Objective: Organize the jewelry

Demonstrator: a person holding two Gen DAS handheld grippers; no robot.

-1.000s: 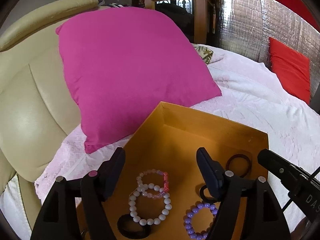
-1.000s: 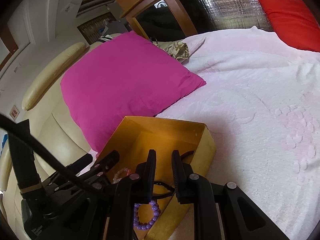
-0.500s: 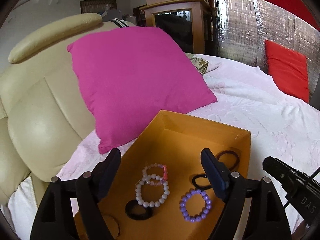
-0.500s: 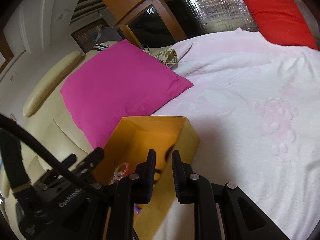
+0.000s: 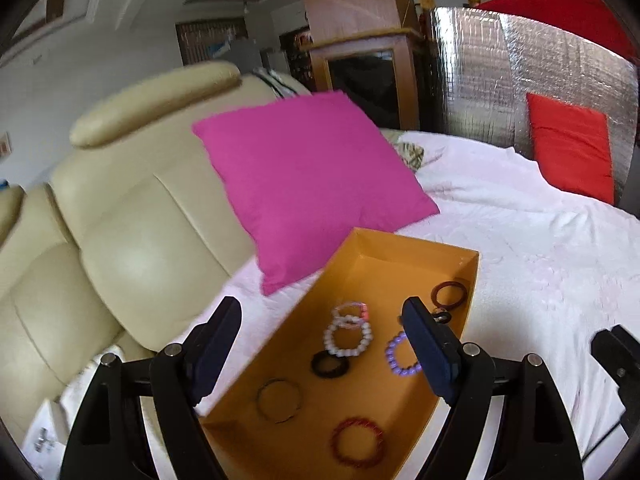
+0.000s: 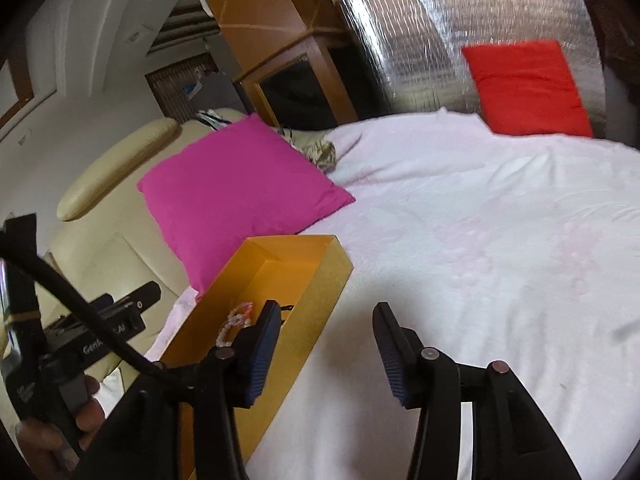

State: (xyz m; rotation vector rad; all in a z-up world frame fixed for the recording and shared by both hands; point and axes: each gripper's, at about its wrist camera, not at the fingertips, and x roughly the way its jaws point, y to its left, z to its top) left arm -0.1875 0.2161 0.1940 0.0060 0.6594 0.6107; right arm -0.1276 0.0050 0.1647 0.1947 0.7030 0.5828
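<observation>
An orange box (image 5: 400,248) lies on the white bed cover and holds several bracelets: a white bead one (image 5: 347,339), a purple bead one (image 5: 400,356), a red one (image 5: 357,442), a pink one (image 5: 350,311) and dark rings (image 5: 449,293). My left gripper (image 5: 322,346) is open and empty, raised above the box. My right gripper (image 6: 326,354) is open and empty, above the bed cover just right of the box (image 6: 316,300).
A magenta pillow (image 5: 312,184) leans on the cream headboard (image 5: 132,240) behind the box. A red cushion (image 5: 568,148) stands at the far side against a silver panel (image 5: 520,80). White bed cover (image 6: 480,240) spreads to the right.
Both grippers have pulled up and back from the box. My right gripper has gone from shut to open and moved right, off the box. More bracelets show in the box now.
</observation>
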